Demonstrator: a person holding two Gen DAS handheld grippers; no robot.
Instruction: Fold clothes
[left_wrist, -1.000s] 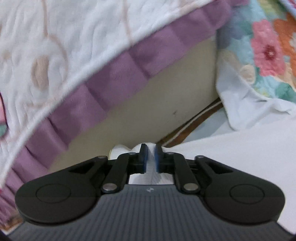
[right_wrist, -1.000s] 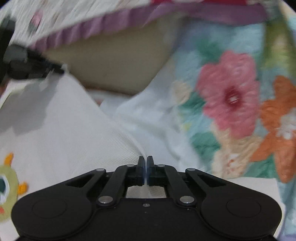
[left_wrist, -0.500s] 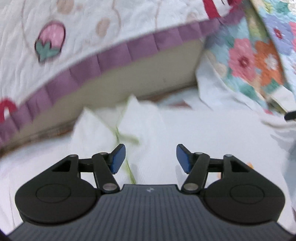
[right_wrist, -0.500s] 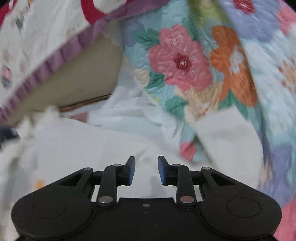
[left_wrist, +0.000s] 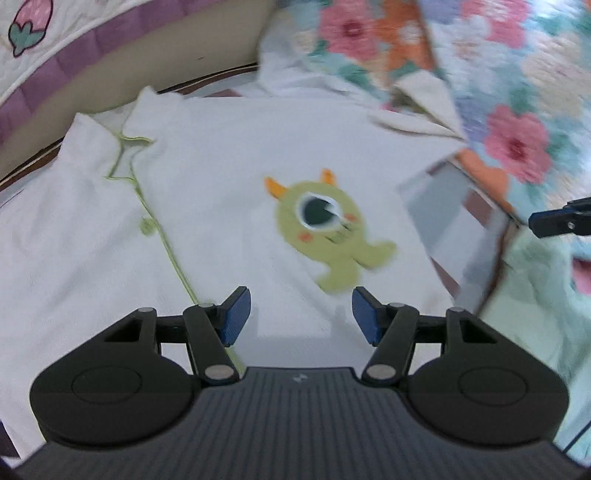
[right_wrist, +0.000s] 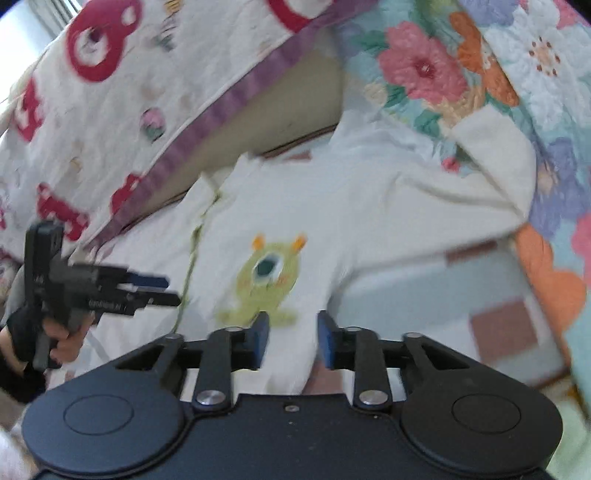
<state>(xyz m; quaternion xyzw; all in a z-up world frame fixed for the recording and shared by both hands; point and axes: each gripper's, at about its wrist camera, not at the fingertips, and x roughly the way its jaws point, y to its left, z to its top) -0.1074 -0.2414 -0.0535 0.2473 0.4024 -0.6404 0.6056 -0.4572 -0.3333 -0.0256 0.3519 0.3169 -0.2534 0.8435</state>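
Note:
A white garment (left_wrist: 229, 162) with a green one-eyed monster print (left_wrist: 325, 225) and green trim lies spread flat on the bed. It also shows in the right wrist view (right_wrist: 332, 206), its sleeve lying up to the right. My left gripper (left_wrist: 299, 314) is open and empty, above the garment's near part. My right gripper (right_wrist: 291, 338) is open and empty, over the garment's lower right edge. The left gripper shows in the right wrist view (right_wrist: 162, 290), held by a hand, at the garment's left side.
A white quilt with purple border (left_wrist: 74, 55) lies at the back left. A floral quilt (left_wrist: 498, 92) lies at the right. A patchwork sheet (right_wrist: 461, 295) lies under the garment. A pale green cloth (left_wrist: 535, 295) is at the right.
Both grippers let go of the garment, opened and pulled back. The garment now lies spread flat with its print showing.

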